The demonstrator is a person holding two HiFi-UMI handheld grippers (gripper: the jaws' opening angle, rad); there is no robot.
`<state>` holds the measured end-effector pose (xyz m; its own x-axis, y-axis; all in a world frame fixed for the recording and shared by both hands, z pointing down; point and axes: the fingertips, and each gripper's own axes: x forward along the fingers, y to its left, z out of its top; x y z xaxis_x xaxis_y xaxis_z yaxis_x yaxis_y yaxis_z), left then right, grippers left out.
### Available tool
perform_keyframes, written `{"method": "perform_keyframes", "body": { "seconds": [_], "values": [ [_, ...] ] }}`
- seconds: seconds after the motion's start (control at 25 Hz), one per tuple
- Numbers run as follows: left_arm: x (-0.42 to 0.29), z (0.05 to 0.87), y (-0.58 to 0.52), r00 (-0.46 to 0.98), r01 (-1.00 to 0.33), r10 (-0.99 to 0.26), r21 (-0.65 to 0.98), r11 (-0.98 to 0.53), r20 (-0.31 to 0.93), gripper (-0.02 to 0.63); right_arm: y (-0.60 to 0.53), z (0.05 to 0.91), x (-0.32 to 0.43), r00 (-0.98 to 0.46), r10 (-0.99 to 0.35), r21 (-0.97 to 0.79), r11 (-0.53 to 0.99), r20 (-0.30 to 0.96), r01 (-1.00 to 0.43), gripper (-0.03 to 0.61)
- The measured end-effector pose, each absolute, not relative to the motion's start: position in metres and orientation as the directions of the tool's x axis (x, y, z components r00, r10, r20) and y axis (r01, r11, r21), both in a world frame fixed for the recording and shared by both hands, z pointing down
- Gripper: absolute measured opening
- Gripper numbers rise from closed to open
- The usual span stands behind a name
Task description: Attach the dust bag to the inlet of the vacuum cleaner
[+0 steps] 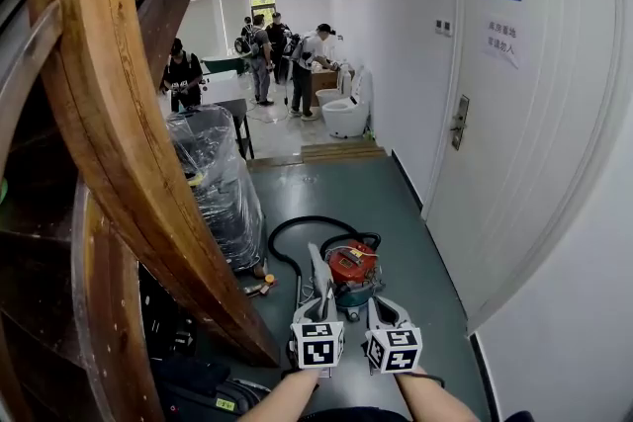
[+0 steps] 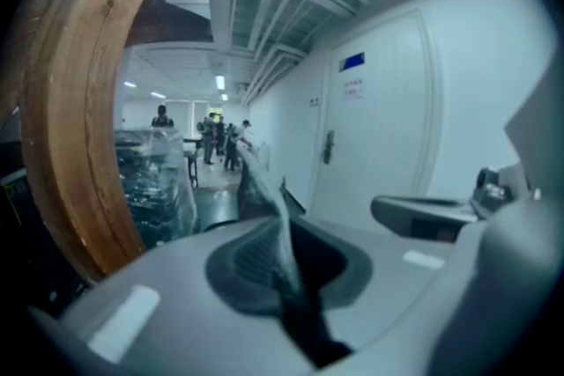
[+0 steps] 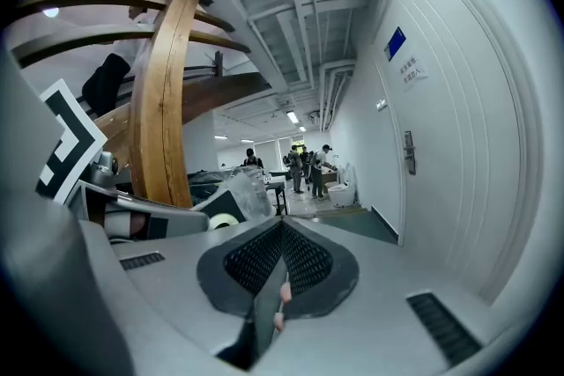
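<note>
The left gripper (image 2: 286, 264) is clenched on a thin grey fold, apparently the dust bag (image 2: 263, 207), which stands up out of its jaws. The right gripper (image 3: 280, 255) has its jaws pressed together on nothing. The red vacuum cleaner (image 1: 351, 270) sits on the floor just ahead of both; its inlet cannot be made out. Doing this well likely means bringing the bag's opening square to the inlet while the free gripper steadies the body — a skewed push could crumple the bag.
</note>
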<state>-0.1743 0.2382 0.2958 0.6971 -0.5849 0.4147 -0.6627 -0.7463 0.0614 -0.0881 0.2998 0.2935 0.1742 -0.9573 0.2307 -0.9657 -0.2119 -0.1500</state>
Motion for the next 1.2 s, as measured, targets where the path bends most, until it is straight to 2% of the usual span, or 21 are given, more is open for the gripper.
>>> {"method": "perform_keyframes", "body": {
  "seconds": [0.36, 0.92, 1.2],
  "values": [
    [-0.172, 0.295, 0.231, 0.672, -0.687, -0.61, 0.046, -0.725, 0.42, 0.025, 0.295, 0.29, -0.089, 0.121, -0.968, -0.13, -0.152, 0.218, -0.98, -0.002],
    [-0.151, 0.298, 0.24, 0.603, -0.764, -0.678, 0.06, -0.643, 0.419, 0.025, 0.312, 0.297, -0.046, 0.061, -0.97, -0.107, -0.088, 0.235, -0.99, -0.002],
    [-0.135, 0.304, 0.25, 0.605, -0.761, -0.664, 0.074, -0.644, 0.439, 0.025, 0.324, 0.298, -0.029, 0.054, -0.97, -0.106, -0.081, 0.236, -0.991, -0.002]
  ]
}}
